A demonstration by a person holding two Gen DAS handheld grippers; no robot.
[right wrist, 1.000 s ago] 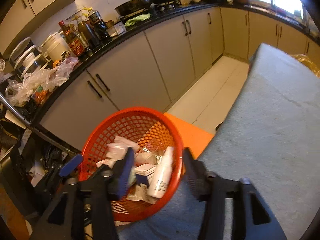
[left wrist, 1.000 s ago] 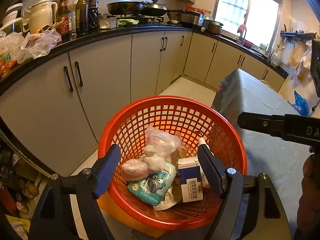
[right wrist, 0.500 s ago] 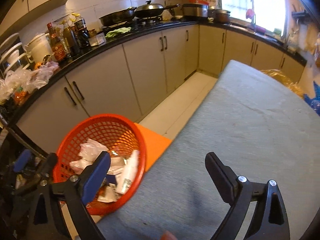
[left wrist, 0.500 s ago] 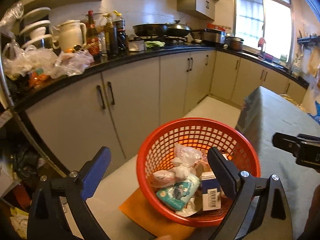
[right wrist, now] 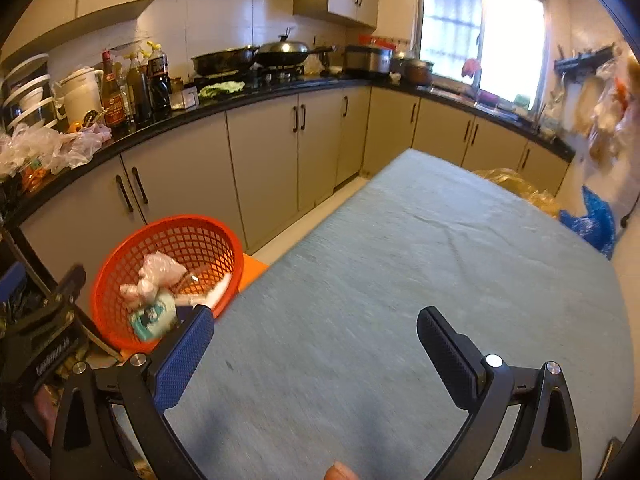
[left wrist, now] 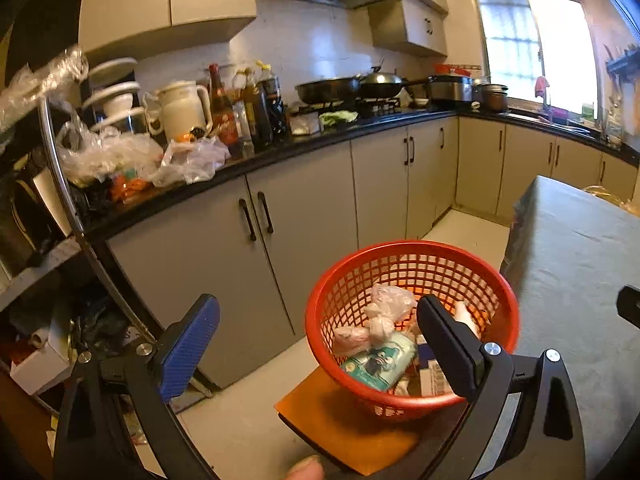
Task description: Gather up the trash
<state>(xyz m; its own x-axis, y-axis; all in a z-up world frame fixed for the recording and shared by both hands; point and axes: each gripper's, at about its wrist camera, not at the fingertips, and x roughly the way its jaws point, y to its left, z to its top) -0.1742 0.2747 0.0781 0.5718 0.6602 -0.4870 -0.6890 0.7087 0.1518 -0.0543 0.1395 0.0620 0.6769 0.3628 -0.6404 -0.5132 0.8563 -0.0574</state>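
Looking along the left gripper (left wrist: pixel 318 330), its jaws are seen spread wide and empty, above the floor beside the red basket (left wrist: pixel 412 248), where a crumpled bag (left wrist: pixel 390 304), a packet (left wrist: pixel 378 364) and a small box lie collected.

From the right wrist, the right gripper (right wrist: pixel 314 338) is likewise spread and empty over the table (right wrist: pixel 420 280); no trash is seen on it, so collection is judged nearly finished.

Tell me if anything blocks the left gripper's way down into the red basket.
Nothing visible does. The left gripper is open and empty, and the red basket sits just ahead and below it with its mouth uncovered. Only the collected trash lies inside: a crumpled plastic bag and a teal packet. The table stays off to the right.
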